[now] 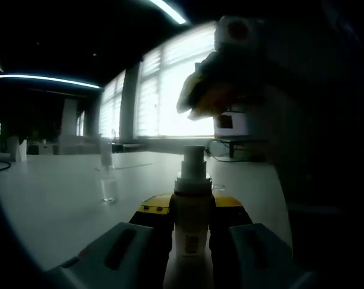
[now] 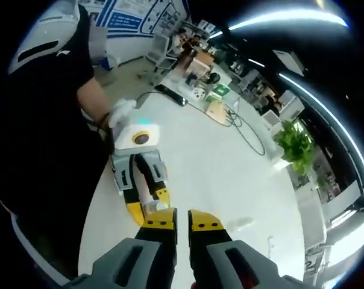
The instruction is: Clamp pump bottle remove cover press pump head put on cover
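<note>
While the left gripper (image 1: 191, 241) clamps the pump bottle (image 1: 190, 223) mid-body — light, slick plastic — the right gripper (image 2: 182, 226) hovers nearly closed, empty, over its head.

White tabletop (image 1: 55, 198) spans frame's lower half. Small clear cap (image 1: 109, 191) stands on it, left of centre. In the right gripper view, black cable (image 2: 245, 129) lies across its upper centre.

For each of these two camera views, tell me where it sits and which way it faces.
Left gripper view: rides the left claw, facing across the white table toward bright windows; the claw clamps a white pump bottle.
Right gripper view: rides the right claw, held high and looking down at the table, the left claw and the person's gloved hand.
Shared: bottle, table, left claw.
</note>
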A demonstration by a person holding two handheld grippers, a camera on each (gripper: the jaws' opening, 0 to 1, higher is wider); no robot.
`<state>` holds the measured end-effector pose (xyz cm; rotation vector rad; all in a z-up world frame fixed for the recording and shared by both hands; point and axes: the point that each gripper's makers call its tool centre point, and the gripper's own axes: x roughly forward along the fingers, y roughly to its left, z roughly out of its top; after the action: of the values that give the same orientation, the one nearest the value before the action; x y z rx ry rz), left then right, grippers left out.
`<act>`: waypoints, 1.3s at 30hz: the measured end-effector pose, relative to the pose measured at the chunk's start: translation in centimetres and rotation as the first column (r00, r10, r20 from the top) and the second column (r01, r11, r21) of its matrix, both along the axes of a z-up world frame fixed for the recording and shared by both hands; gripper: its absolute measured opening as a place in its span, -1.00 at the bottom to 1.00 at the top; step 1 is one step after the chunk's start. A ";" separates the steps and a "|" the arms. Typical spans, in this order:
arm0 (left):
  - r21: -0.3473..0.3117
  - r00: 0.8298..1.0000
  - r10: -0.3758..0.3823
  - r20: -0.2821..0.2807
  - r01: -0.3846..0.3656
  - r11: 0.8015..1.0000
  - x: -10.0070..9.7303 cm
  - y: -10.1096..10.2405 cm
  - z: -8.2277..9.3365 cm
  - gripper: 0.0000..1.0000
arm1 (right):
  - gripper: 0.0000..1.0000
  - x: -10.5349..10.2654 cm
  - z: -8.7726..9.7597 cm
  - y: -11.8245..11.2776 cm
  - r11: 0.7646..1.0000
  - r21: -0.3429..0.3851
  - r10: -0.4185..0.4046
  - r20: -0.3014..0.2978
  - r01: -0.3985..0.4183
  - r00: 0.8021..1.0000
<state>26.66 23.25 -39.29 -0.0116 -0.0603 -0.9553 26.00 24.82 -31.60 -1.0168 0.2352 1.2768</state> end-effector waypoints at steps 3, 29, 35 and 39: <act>-0.001 1.000 0.004 -0.004 -0.004 1.000 0.1 0.1 0.0 -0.73 | -0.97 0.0 -0.2 -0.1 0.999 -0.040 0.019 -0.014 -0.020 1.000; 0.003 1.000 -0.005 0.004 0.005 1.000 0.0 0.0 -0.1 -0.73 | -0.99 -1.6 -1.6 1.1 0.942 -0.281 0.144 -0.152 -0.183 0.978; 0.003 1.000 -0.004 0.003 0.004 1.000 0.0 0.0 -0.1 -0.73 | -1.00 -1.6 -2.1 1.5 0.918 -0.335 0.169 -0.158 -0.214 0.973; 0.004 1.000 -0.003 0.004 0.003 1.000 0.0 0.0 -0.1 -0.73 | -1.00 -2.0 -2.6 1.4 0.891 -0.382 0.188 -0.186 -0.247 0.964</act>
<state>26.63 23.30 -39.34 -0.0062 -0.0625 -0.9589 23.99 26.18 -34.16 -1.3314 0.5247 1.5479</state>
